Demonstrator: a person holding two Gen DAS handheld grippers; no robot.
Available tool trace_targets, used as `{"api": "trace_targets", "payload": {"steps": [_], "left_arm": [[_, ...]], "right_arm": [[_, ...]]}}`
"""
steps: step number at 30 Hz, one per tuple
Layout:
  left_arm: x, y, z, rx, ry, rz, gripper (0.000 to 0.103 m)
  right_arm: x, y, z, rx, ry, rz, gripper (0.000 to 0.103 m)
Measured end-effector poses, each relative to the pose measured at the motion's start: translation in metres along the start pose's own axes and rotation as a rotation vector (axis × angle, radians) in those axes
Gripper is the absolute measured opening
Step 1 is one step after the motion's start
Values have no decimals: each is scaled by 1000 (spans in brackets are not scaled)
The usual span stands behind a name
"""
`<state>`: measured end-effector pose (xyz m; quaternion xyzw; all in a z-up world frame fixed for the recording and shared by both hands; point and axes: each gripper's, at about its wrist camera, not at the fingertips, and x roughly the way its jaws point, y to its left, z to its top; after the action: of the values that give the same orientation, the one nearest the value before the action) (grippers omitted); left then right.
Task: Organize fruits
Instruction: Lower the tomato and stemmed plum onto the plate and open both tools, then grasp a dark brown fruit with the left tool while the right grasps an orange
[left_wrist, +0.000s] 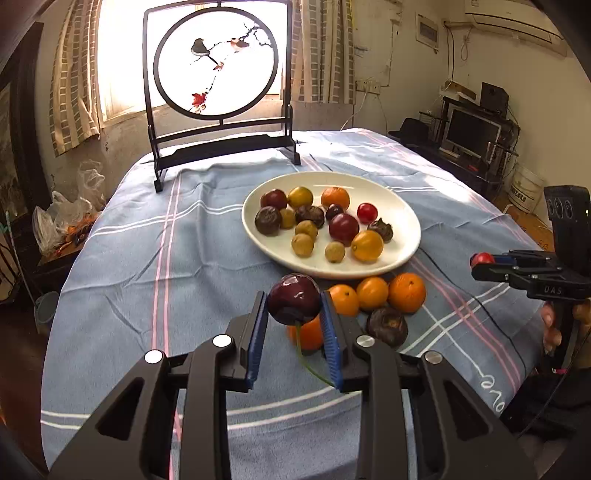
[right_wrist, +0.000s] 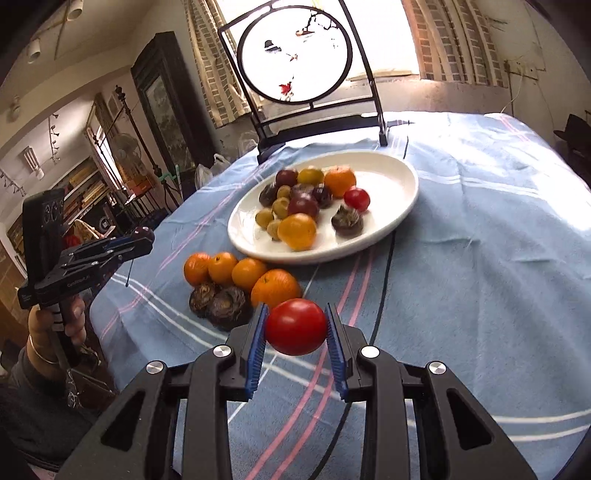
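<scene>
Between the blue ribbed pads of the left tongs (left_wrist: 294, 306) sits a dark purple cherry with a thin green stem (left_wrist: 294, 298), clamped from both sides and lifted clear of the blue plaid cloth covering the worktop (left_wrist: 129, 280). Just beyond and below those tongs lies a cluster of small orange citrus fruits (left_wrist: 373, 292) with a wrinkled dark brown fruit (left_wrist: 387, 326) beside them on the cloth. Further ahead stands an oval white ceramic plate (left_wrist: 402, 206) holding a mix of purple, yellow, orange and red fruits.

Off to the right, the right tongs (right_wrist: 296, 326) are closed on a glossy red cherry tomato (right_wrist: 296, 326), also held above the cloth, with the same citrus cluster just ahead and to their left. A person's hand (right_wrist: 72, 321) grips the handle of the left tool. Behind the plate, at the far edge of the worktop, stands a dark-framed round screen painted with birds (left_wrist: 218, 62).
</scene>
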<state>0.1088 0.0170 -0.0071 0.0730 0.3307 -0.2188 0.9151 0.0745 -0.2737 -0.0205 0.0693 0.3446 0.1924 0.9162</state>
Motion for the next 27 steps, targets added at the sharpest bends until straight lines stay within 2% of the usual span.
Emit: {"api": "trace_targets", "payload": {"steps": [4,8,15,17,18,20,21,22,27], "left_arm": [[25,-8,33,25,13,-18,27],[67,-8,62,14,56,-38,28],[138,0,79,-13,166,-26,28],[151,0,80,-11,200,-25,29],[154,1,82,-18,210,-29,33],[151,5,85,-52,194,-28,68],[144,7,86,-69,168,-30,73],[136,8,86,-76,141,-28,78],[94,8,75,-72,82,-18,78]], "right_arm": [[-7,-2,54,-25,-71,-30,31],[22,-11,100,-10,-71,-67,31],[105,-26,123,53,20,-87,32],[120,-26,123,52,37,-129,32],[123,-26,122,55,40,-132,34],[122,-25,121,60,30,-123,39],[119,-23,119,53,26,-117,39],[116,-21,117,43,22,-120,39],[81,-7,98,2,5,-99,40]]}}
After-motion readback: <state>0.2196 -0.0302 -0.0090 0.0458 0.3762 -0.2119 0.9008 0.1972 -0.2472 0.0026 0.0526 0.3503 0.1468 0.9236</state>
